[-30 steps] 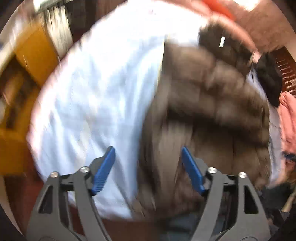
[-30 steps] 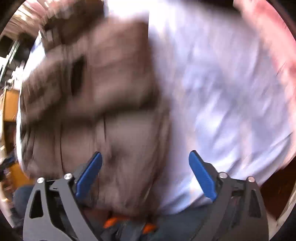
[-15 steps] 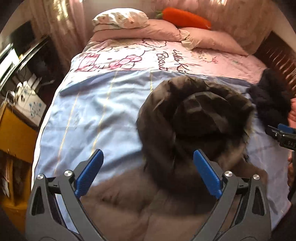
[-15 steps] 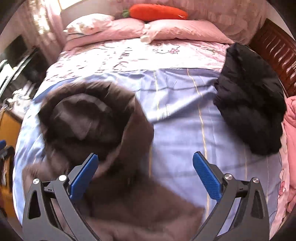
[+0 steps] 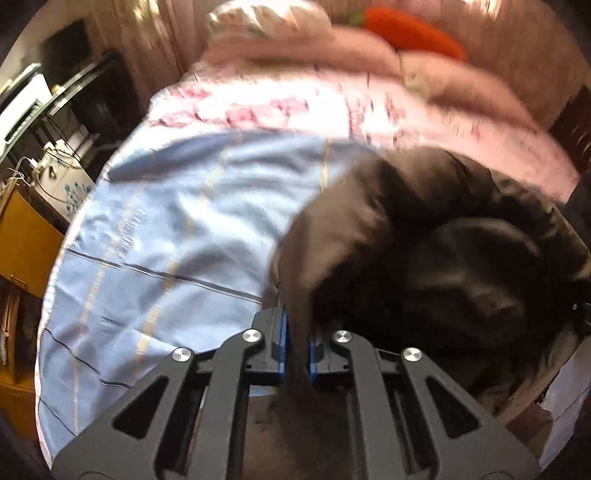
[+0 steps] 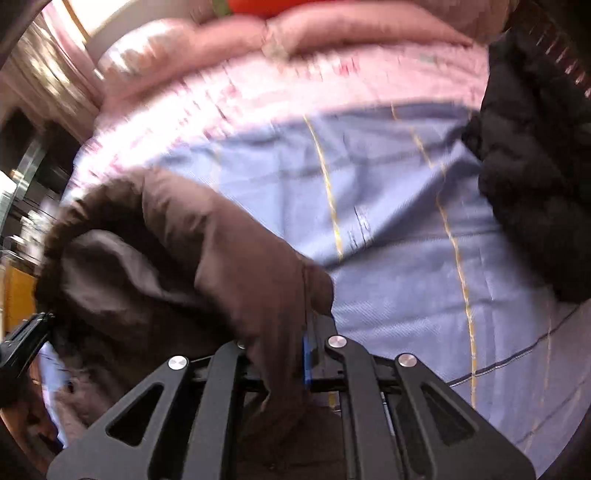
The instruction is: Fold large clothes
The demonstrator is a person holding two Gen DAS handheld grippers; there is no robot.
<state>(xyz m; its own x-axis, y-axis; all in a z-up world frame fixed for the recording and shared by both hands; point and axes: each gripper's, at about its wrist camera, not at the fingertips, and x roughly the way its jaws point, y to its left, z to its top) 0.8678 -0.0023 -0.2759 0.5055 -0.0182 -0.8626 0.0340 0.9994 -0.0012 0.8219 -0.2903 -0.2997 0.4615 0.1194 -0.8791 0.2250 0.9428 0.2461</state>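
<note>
Left tool (image 5: 294,343): clenched on a fold of the brown coat (image 5: 424,236); cloth fills the narrow gap between its blue pads (image 5: 282,345) and runs down under the black frame.
Right tool (image 6: 299,356): clenched on another edge of the same brown coat (image 6: 177,258); only the right blue pad (image 6: 306,360) shows, the other is covered by cloth.
Where the coat is: on the bed, on the blue sheet (image 5: 177,236), its near edges gathered up into both tools, its hood with a fuzzy trim lying further off toward the pillows.
How the coat will likely handle: soft and puffy, padded, with a smooth, probably slippery shell; bulky more than heavy, and it sags wherever it is not held.
Where to hold: the two edges either side of the hood look right, since seams and hems give the pads something thicker to bite than bare shell cloth.
Risk: a thin pinch of smooth cloth may slide out when lifted.
Further out: a black jacket (image 6: 535,177) lies in a heap on the right side of the bed, apart from the brown coat.
Head of the bed: pink bedding (image 5: 332,103), pillows and an orange carrot cushion (image 5: 413,29).
Image quality: both views are blurred.
</note>
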